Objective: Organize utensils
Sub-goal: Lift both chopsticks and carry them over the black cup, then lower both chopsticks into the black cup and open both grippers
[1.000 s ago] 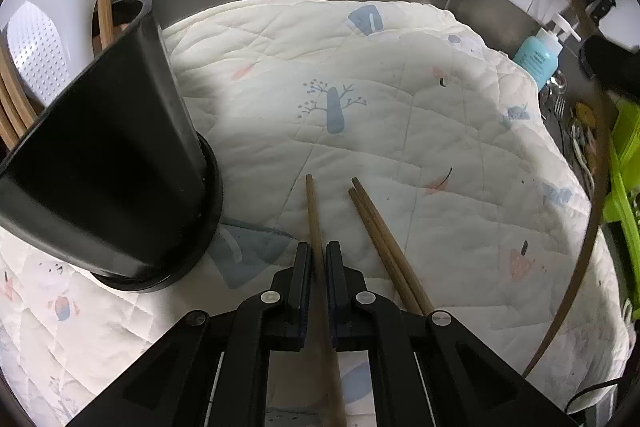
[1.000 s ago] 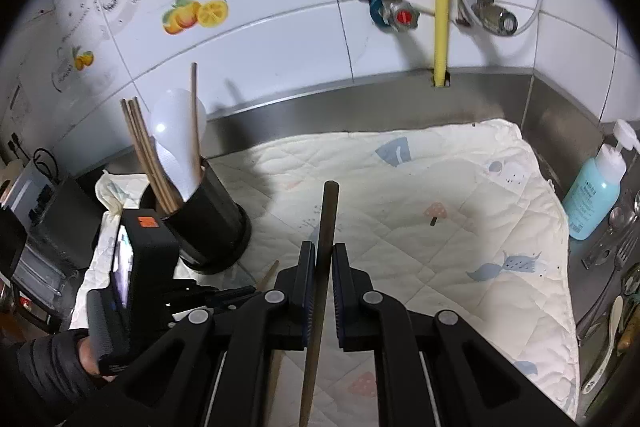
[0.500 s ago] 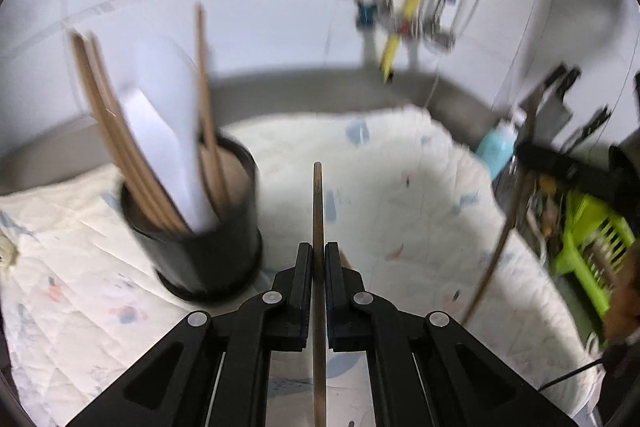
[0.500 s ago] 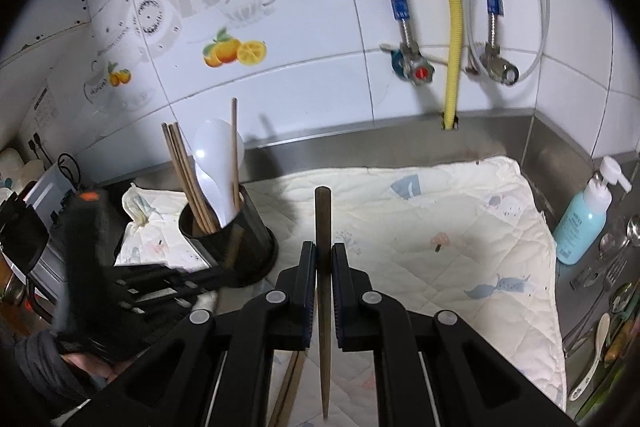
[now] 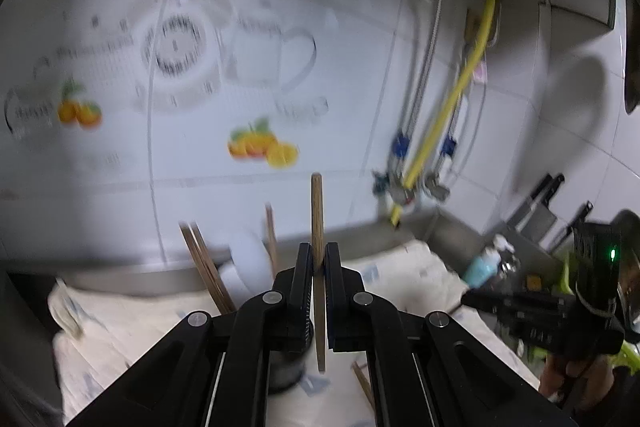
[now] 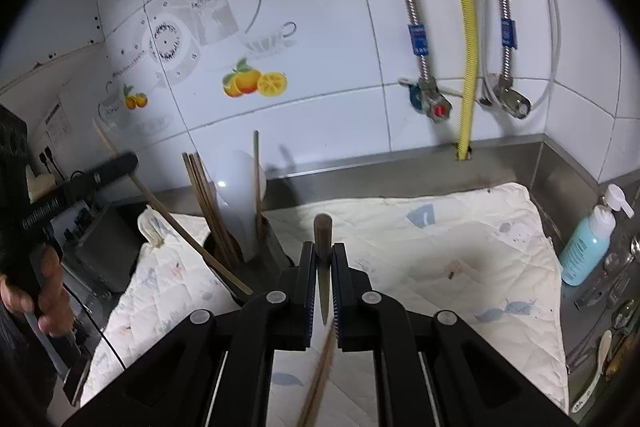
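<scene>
Several utensils stand in the black round holder (image 6: 272, 247) — each gripper clamps one brown wooden chopstick (image 5: 317, 227) still outside; more lie on the quilt.

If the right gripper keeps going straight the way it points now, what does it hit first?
Probably the quilted mat past the right gripper, which is clamped on a chopstick; the black utensil holder sits just left of that line. Depth is unclear.
</scene>
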`<state>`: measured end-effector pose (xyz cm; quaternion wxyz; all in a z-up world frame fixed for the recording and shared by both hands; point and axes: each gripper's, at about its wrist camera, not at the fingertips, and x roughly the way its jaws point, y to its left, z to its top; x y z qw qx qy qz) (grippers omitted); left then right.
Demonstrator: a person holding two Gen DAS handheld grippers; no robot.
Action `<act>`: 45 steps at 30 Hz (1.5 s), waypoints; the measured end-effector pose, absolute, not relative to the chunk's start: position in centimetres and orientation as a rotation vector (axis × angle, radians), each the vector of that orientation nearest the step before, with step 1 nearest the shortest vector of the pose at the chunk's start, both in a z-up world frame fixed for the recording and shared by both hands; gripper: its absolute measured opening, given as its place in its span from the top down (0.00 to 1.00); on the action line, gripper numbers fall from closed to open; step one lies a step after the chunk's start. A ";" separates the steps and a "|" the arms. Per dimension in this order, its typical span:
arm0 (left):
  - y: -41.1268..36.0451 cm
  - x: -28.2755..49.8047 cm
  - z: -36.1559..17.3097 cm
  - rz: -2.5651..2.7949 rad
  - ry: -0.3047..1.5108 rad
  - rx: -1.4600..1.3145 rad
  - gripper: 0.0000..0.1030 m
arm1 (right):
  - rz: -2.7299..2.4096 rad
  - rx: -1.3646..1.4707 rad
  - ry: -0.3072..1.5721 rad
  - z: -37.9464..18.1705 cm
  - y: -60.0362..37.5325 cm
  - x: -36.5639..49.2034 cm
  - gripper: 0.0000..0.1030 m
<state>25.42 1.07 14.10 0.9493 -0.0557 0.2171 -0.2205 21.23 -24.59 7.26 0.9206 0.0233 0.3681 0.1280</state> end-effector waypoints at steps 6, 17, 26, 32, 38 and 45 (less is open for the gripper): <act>2.9 26.3 16.6 -0.396 0.374 -0.121 0.95 | 0.281 0.036 0.733 8.4 -23.2 22.0 0.91; 3.3 28.7 13.1 -0.361 0.432 -0.070 0.95 | 0.294 0.017 0.672 11.6 -21.5 22.9 0.91; 4.0 30.5 9.4 -0.386 0.540 -0.064 0.95 | 0.345 0.004 0.548 17.0 -18.0 24.1 0.91; 4.0 31.2 8.2 -0.402 0.578 -0.053 0.94 | 0.363 -0.033 0.607 14.9 -14.9 26.1 0.91; 4.6 31.8 7.5 -0.396 0.614 -0.060 0.94 | 0.353 -0.070 0.680 12.2 -13.5 27.4 0.91; 4.9 31.6 7.2 -0.379 0.636 -0.063 0.93 | 0.358 -0.060 0.720 10.6 -13.6 27.9 0.91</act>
